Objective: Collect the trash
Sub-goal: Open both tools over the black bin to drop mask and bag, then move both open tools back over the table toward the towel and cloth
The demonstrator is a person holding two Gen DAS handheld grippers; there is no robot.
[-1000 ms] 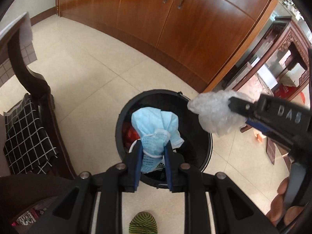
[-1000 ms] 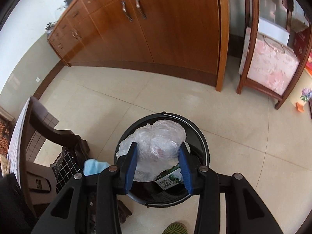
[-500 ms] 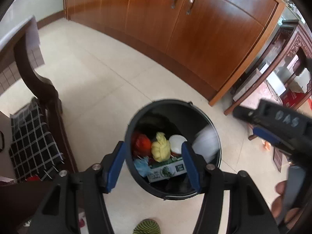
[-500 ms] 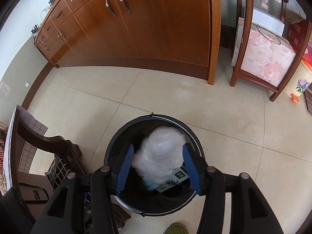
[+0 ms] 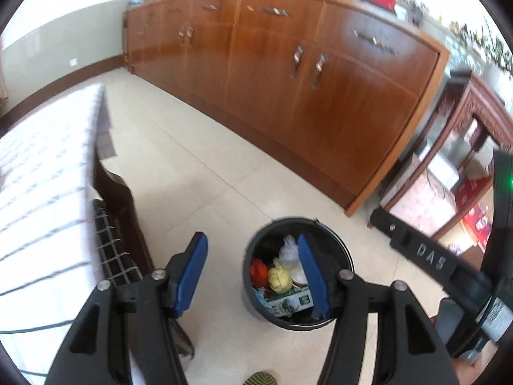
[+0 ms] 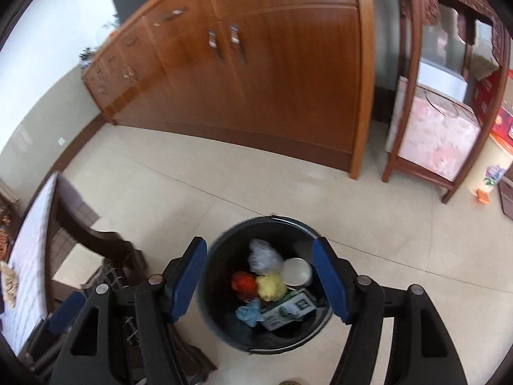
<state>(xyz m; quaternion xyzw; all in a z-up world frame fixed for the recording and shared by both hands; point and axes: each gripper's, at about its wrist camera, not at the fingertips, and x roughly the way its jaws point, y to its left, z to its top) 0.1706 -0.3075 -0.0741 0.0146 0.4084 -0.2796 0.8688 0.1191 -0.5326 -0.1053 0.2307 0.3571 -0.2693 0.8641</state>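
A black round bin (image 6: 272,219) stands on the tiled floor, below both grippers. Inside it lie a crumpled clear plastic bag (image 6: 263,258), a blue face mask (image 6: 248,311), a green-and-white carton (image 6: 288,311), a white cup and red and yellow scraps. My right gripper (image 6: 260,243) hovers above the bin with its jaws opening and nothing between them. My left gripper (image 5: 251,240) hangs open and empty, up and left of the bin (image 5: 298,221). The bag (image 5: 287,253) and carton (image 5: 288,303) also show there. The right gripper's black casing (image 5: 429,260) crosses the right side.
A long wooden cabinet (image 5: 320,96) runs along the back. A dark wooden chair with a checked cushion (image 5: 112,256) and a white-covered table (image 5: 41,176) stand at left. A carved wooden shelf unit (image 6: 433,128) is at right. A green striped shoe tip (image 5: 261,378) shows at the bottom.
Both grippers opened: the blue mask left the left jaws and the plastic bag left the right jaws, both landing in the bin. Both grippers have since risen away from the bin.
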